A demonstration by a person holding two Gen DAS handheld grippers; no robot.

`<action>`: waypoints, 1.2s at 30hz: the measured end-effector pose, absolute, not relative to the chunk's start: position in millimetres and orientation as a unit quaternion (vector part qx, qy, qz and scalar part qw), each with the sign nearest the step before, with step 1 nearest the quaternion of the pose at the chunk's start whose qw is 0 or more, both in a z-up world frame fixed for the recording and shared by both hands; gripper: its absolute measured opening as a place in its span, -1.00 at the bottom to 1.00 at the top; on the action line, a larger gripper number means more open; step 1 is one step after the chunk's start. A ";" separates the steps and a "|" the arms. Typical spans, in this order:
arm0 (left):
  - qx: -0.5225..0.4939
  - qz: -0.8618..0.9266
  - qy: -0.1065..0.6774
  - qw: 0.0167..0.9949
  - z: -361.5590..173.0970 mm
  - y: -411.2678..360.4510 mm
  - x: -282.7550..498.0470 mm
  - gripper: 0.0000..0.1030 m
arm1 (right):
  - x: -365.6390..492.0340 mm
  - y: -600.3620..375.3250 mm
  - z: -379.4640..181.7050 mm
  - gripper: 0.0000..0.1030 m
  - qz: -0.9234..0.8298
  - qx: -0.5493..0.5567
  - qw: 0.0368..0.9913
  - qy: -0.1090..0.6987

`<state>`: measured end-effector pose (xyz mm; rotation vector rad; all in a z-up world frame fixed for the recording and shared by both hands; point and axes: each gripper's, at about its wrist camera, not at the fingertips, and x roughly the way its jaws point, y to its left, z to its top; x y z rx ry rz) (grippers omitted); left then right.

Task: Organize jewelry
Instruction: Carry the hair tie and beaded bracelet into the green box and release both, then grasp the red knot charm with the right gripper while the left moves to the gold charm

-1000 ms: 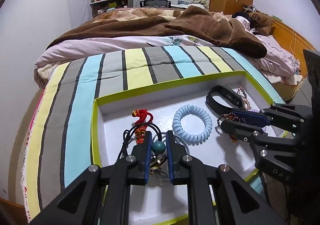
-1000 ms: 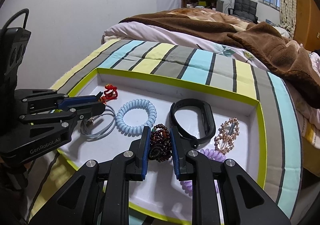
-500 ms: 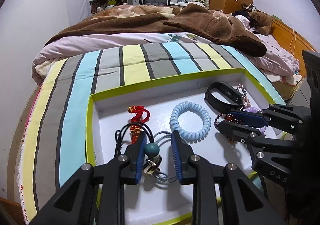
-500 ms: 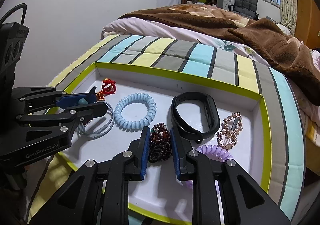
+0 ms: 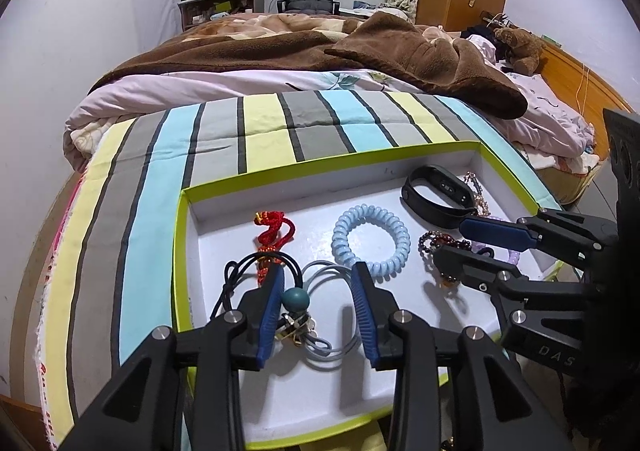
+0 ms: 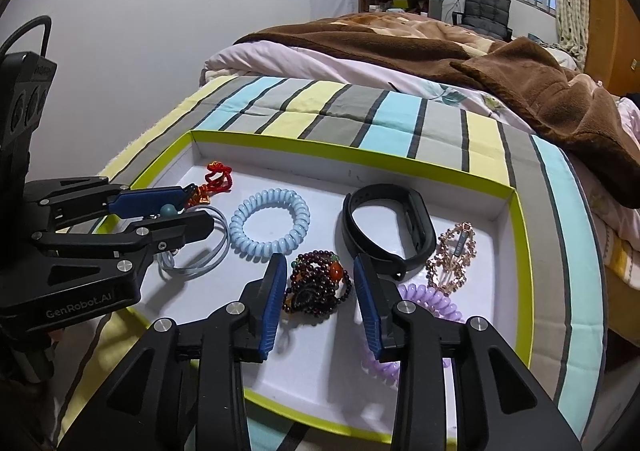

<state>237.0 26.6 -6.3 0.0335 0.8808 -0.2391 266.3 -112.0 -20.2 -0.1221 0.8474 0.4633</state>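
Note:
A white tray with a green rim [image 5: 320, 165] [image 6: 360, 155] lies on a striped cloth. It holds a red knot charm [image 5: 274, 229], a pale blue coil band [image 5: 372, 239] [image 6: 270, 225], a black wristband [image 5: 438, 193] [image 6: 388, 229], a dark bead bracelet [image 6: 316, 285], a gold hair clip [image 6: 454, 251] and a purple coil band [image 6: 430, 301]. My left gripper [image 5: 318, 275] is open around a black cord with a teal bead [image 5: 295, 299]. My right gripper [image 6: 318, 267] is open around the bead bracelet, which lies on the tray.
A grey cord loop [image 5: 336, 279] lies under the left fingers. The striped cloth [image 5: 224, 139] covers the surface around the tray. Behind it is a bed with a brown blanket [image 5: 360, 51]. A wall stands at the left.
Both grippers have opened wide. The left let go of the teal bead, the right let go of the bead bracelet; both now lie on the tray. Both grippers drew back slightly.

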 end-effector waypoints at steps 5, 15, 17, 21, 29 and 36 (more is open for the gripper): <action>0.012 -0.116 0.419 0.901 0.1 28.0 228.9 -0.21 | 258.2 -116.3 -15.6 -0.29 0.224 -0.050 0.886 0.403; -0.004 -0.114 0.403 0.908 15.6 33.5 203.5 -0.19 | 236.7 -128.0 -1.5 -0.18 0.222 -0.021 0.894 0.390; -0.006 -0.114 0.399 0.910 18.4 34.3 197.5 -0.15 | 229.8 -130.1 1.7 -0.13 0.224 -0.021 0.895 0.386; -0.014 -0.114 0.393 0.912 23.3 37.1 182.3 -0.12 | 215.7 -135.4 8.9 -0.13 0.222 -0.014 0.899 0.378; -0.031 -0.107 0.377 0.919 28.3 45.0 146.3 -0.11 | 180.4 -139.1 13.6 -0.13 0.237 -0.001 0.898 0.371; -0.043 -0.097 0.372 0.922 21.8 48.2 117.0 -0.11 | 153.4 -135.0 4.7 -0.13 0.257 0.018 0.888 0.380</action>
